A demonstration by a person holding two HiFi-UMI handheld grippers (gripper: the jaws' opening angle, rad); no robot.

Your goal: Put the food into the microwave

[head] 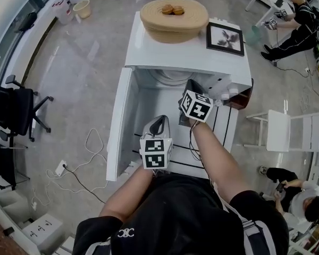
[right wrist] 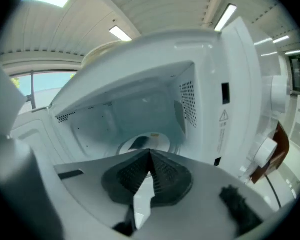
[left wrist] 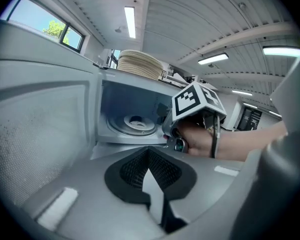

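Observation:
The food, two brown buns (head: 173, 9), lies in a woven basket (head: 174, 19) on top of the white microwave (head: 186, 54). The microwave door (head: 119, 126) stands swung open to the left. Inside, the glass turntable (right wrist: 145, 143) shows, and I see no food on it. My right gripper (head: 190, 84) is at the mouth of the cavity, shut, with nothing between its pads (right wrist: 149, 160). My left gripper (head: 158, 122) hangs lower, in front of the open door, also shut and empty (left wrist: 149, 159). In the left gripper view the right gripper's marker cube (left wrist: 195, 100) hides part of the opening.
A framed picture (head: 225, 37) lies on the microwave beside the basket. A brown object (head: 240, 97) sits at the microwave's right side. A white chair (head: 284, 132) stands to the right, a black office chair (head: 16, 110) to the left. Cables (head: 90, 147) trail on the floor.

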